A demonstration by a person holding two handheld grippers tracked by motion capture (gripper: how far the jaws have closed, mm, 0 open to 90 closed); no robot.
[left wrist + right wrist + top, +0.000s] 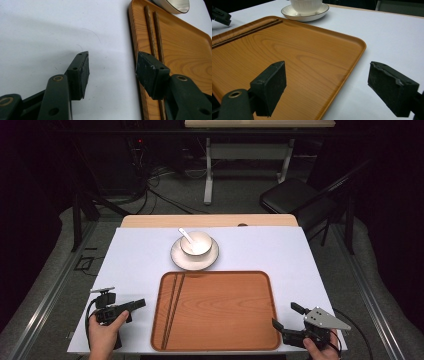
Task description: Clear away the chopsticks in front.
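We note a white-covered counter [140, 265] in a dark room, grey floor, a black chair [292, 195] far right. A wooden tray [225, 315] lies near centre, chopsticks [173, 307] along its left edge; a bowl [196, 243] with spoon [187, 236] sits on a saucer [176, 257] just beyond. The left hand-held gripper [112, 72] rests left of the tray, jaws apart, empty. The right hand-held gripper [327, 87] straddles the tray's near right corner, jaws apart, empty. The high view gives us floor cables; the left gripper view shows wood grain. We read no writing.

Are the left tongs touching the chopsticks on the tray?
Apart. The high view shows the left tongs over the white table beside the tray, with a gap to the chopsticks; jaws open, nothing between them.
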